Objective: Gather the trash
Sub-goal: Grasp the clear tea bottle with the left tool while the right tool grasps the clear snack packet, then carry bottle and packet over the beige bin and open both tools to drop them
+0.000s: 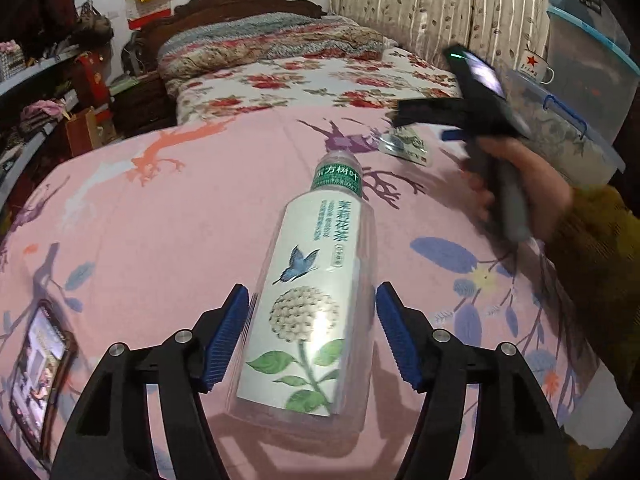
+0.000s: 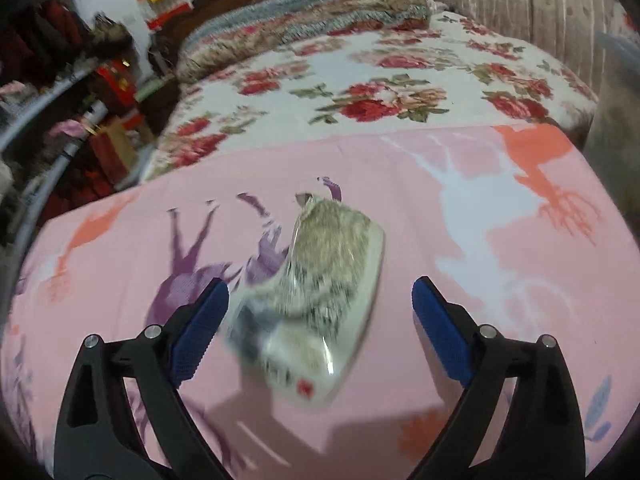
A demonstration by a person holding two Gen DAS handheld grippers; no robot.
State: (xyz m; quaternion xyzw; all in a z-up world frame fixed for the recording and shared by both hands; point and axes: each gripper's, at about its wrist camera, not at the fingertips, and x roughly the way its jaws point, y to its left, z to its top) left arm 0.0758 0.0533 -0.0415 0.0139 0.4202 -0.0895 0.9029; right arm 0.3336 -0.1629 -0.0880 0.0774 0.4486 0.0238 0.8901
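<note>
Currently listed: one plastic bottle [image 1: 312, 308], seemingly empty, lying on the pink sheet [image 1: 160, 220] between the spread blue pads of the left gripper [image 1: 314, 336], left pad at its side, right pad apart. Likely light, smooth, easily dented; grip across the labelled body. One crinkly packet [image 2: 316, 304], soft and probably slippery, lies between the right gripper's [image 2: 320, 332] wide-open, untouching pads.

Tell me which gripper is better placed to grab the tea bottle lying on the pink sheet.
Left. The left gripper already straddles the tea bottle; the right gripper is over a crumpled wrapper.
</note>
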